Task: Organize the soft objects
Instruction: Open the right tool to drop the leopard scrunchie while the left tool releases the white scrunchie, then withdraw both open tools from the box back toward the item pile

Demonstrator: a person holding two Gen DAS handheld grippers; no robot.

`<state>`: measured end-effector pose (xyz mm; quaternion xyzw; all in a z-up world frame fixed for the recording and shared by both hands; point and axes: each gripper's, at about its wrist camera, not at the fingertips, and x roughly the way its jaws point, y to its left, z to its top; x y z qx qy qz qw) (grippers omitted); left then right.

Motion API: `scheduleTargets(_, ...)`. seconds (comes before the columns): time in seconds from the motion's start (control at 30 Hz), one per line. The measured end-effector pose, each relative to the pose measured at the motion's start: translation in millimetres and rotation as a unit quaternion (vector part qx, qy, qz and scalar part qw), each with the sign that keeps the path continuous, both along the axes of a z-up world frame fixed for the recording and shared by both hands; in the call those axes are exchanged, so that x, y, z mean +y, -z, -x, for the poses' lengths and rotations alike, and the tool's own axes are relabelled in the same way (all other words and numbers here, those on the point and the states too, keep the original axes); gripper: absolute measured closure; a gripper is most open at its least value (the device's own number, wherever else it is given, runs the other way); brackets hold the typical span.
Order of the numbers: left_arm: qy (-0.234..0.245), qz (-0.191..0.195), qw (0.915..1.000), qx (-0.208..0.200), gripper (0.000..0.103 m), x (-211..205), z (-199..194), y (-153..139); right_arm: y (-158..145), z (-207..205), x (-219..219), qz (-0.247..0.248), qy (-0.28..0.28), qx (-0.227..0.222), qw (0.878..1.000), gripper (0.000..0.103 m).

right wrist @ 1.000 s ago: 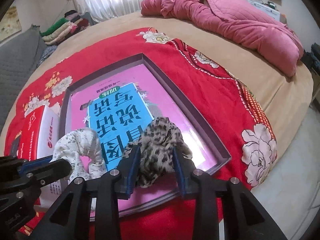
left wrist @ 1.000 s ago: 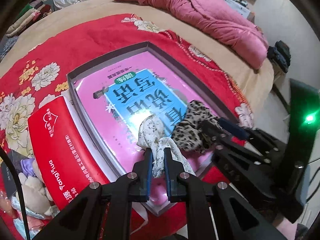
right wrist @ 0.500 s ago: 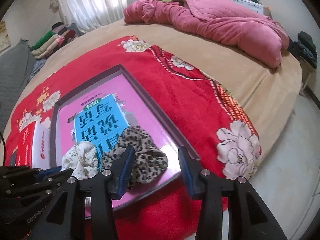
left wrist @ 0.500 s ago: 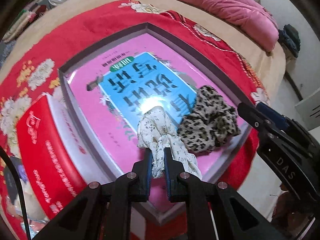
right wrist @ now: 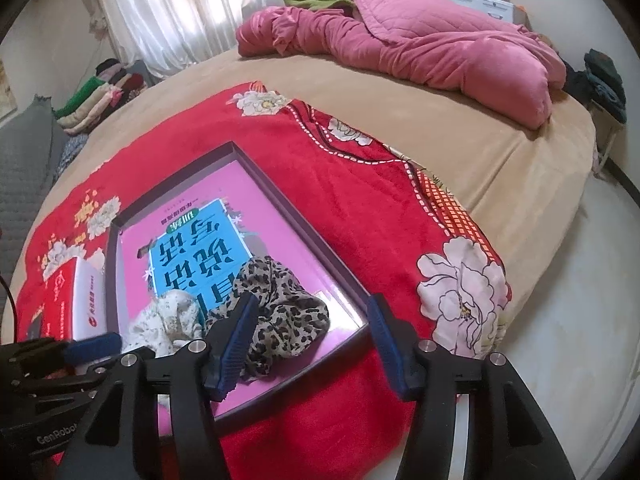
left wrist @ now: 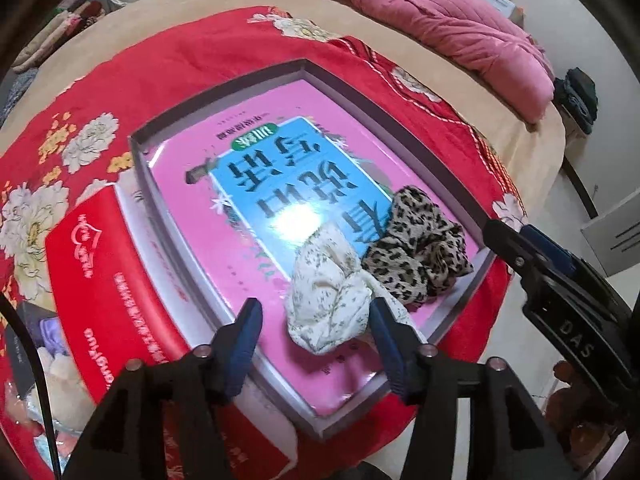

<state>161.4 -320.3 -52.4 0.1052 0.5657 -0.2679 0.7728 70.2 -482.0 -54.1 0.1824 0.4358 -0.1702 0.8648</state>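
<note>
Lying side by side in the shallow tray (left wrist: 224,92), the floral scrunchie (left wrist: 328,292) and leopard scrunchie (left wrist: 420,248) looked deliberately grouped; the left gripper (left wrist: 316,320) and right gripper (right wrist: 310,322) gaped wide, empty.

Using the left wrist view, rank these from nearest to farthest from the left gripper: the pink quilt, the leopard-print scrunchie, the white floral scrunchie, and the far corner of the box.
1. white floral scrunchie, lying between the open fingers of the left gripper.
2. leopard-print scrunchie, just beyond it to the right, the two touching.
3. far corner of the box, across the pink book.
4. pink quilt, heaped at the bed's far right.
</note>
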Motion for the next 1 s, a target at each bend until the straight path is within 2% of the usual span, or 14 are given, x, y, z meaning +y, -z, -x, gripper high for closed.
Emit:
scheduleTargets(0.53,-0.024,0.014,0.9994,-0.021,0.046,24,-3,-23,-12,2,9,-0.001,-0.010,-0.009,1.000,0.042)
scheduleTargets(0.8,-0.026,0.041,0.9984,-0.028,0.024,34,7,-37,-15,3,18,0.010,-0.018,-0.003,1.000,0.039)
scheduleTargets(0.83,-0.028,0.043,0.9982,-0.029,0.023,36,8,-38,-16,3,18,0.012,-0.018,-0.002,1.000,0.029)
scheduleTargets(1.0,-0.040,0.046,0.9973,-0.040,0.023,45,14,-46,-22,6,23,0.021,-0.021,-0.008,1.000,0.027)
